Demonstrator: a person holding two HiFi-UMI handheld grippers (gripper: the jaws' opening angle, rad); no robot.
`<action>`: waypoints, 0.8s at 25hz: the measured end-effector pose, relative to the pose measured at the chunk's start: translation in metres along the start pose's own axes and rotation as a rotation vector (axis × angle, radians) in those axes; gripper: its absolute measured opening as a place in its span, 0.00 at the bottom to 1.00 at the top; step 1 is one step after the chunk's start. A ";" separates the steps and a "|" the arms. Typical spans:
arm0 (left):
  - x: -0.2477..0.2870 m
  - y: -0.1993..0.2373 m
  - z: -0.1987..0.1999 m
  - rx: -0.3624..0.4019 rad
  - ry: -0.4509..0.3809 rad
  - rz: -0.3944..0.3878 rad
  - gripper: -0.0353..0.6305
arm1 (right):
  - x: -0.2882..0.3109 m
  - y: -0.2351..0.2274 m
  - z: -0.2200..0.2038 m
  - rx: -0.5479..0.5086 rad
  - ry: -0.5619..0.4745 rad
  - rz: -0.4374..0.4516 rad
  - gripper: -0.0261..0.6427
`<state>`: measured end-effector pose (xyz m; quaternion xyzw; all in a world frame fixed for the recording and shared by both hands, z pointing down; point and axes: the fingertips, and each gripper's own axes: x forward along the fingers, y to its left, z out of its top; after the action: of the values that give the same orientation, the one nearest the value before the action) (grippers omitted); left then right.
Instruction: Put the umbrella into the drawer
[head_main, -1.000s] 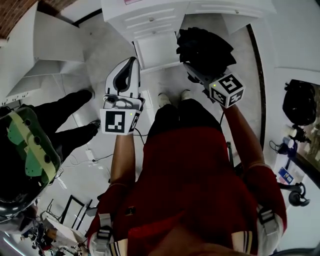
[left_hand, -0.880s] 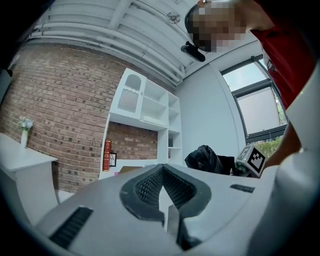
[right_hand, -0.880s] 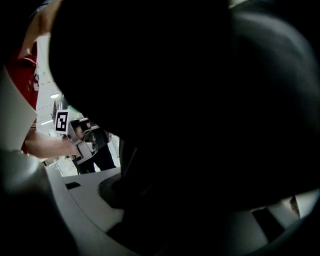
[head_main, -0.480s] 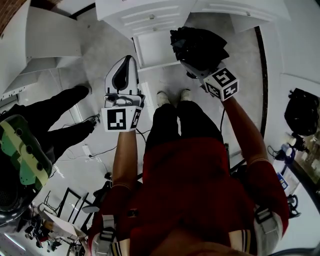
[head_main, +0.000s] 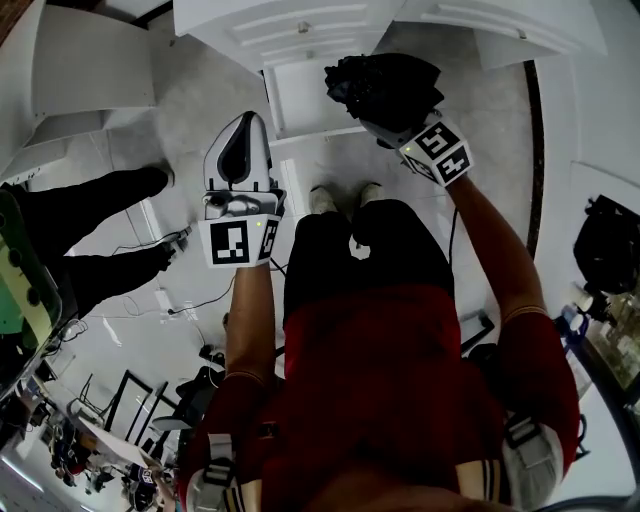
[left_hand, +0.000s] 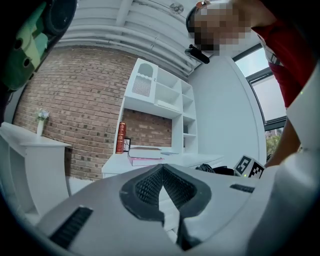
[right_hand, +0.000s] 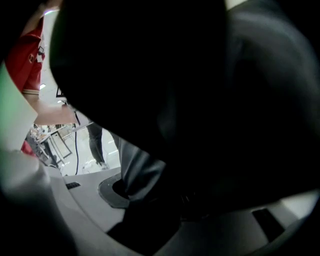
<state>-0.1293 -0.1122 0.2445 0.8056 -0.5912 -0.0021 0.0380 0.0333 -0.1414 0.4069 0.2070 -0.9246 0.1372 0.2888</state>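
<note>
R gripper (head_main: 380, 122) clamped on black umbrella (head_main: 385, 85), top centre; lower it flat into open drawer (head_main: 300, 100). L gripper (head_main: 244, 125) closed, empty.

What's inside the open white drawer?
The open white drawer shows only its bare white floor in the head view. The black folded umbrella, clamped in the right gripper, hangs in front of its right edge, so that strip is hidden.

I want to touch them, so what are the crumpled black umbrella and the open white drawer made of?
The crumpled black umbrella looks like thin matte cloth, maybe nylon: it bunches in soft folds. The open white drawer looks like smooth painted wood or board, with flat panels and straight edges; which, I can't tell.
</note>
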 end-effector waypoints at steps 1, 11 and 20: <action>0.003 0.003 -0.008 -0.002 0.000 0.006 0.06 | 0.009 -0.003 -0.007 -0.011 0.013 0.011 0.39; 0.024 0.022 -0.084 0.003 -0.006 0.025 0.06 | 0.079 -0.031 -0.070 -0.066 0.093 0.057 0.39; 0.043 0.045 -0.165 0.011 -0.015 0.038 0.06 | 0.149 -0.053 -0.142 -0.125 0.208 0.096 0.39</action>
<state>-0.1508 -0.1567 0.4140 0.7946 -0.6065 -0.0039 0.0291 0.0137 -0.1801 0.6154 0.1289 -0.9052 0.1138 0.3886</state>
